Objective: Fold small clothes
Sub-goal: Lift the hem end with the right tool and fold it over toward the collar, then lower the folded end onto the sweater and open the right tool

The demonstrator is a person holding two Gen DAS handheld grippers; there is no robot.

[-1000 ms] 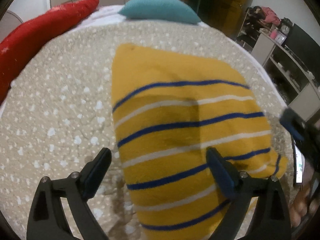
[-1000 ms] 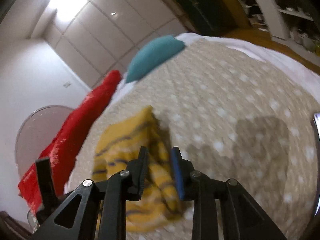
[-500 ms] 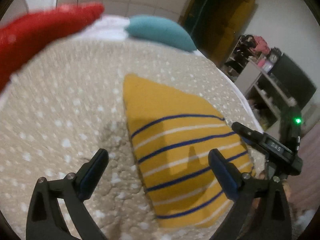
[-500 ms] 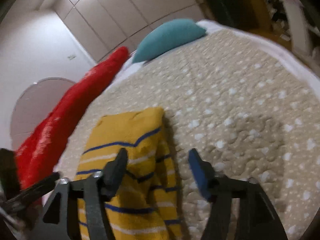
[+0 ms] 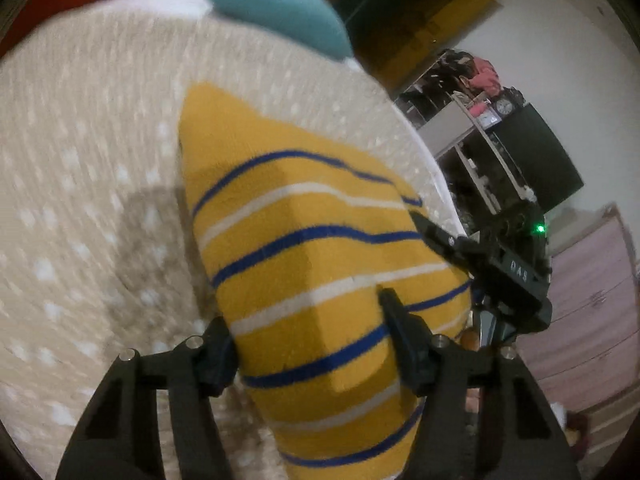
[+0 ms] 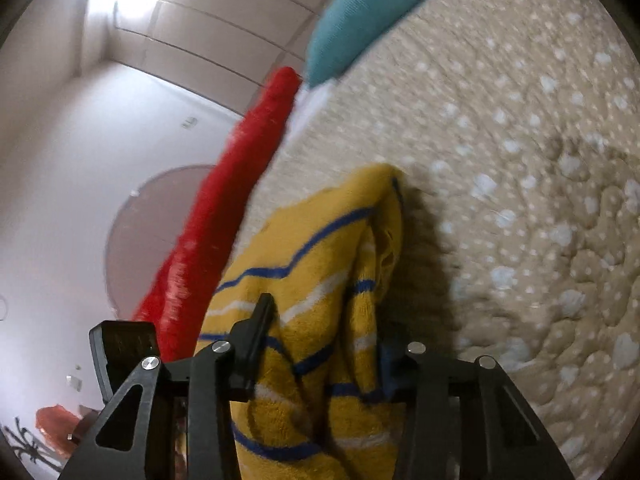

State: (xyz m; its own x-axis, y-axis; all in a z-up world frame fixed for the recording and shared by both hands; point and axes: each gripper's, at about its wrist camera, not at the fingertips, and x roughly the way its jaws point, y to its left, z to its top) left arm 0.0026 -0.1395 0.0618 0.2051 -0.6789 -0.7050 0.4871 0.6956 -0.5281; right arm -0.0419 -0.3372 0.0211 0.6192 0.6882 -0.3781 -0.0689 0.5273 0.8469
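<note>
Yellow striped garment [image 5: 316,280] lies on the dotted bedspread [image 5: 88,184], no containers visible.

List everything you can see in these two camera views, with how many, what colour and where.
striped garment: one, mustard yellow with blue and white stripes, lying on the bedspread between both grippers' fingers
bedspread: one, beige with white dots, covering the bed
cushion: one, teal, far end of the bed
long red pillow: one, red, along the bed's far left edge
shelving unit: one, grey-white, cluttered, beside the bed
left gripper: one, black, fingers apart, straddling the garment
right gripper: one, black, fingers apart around the garment's bunched edge
</note>
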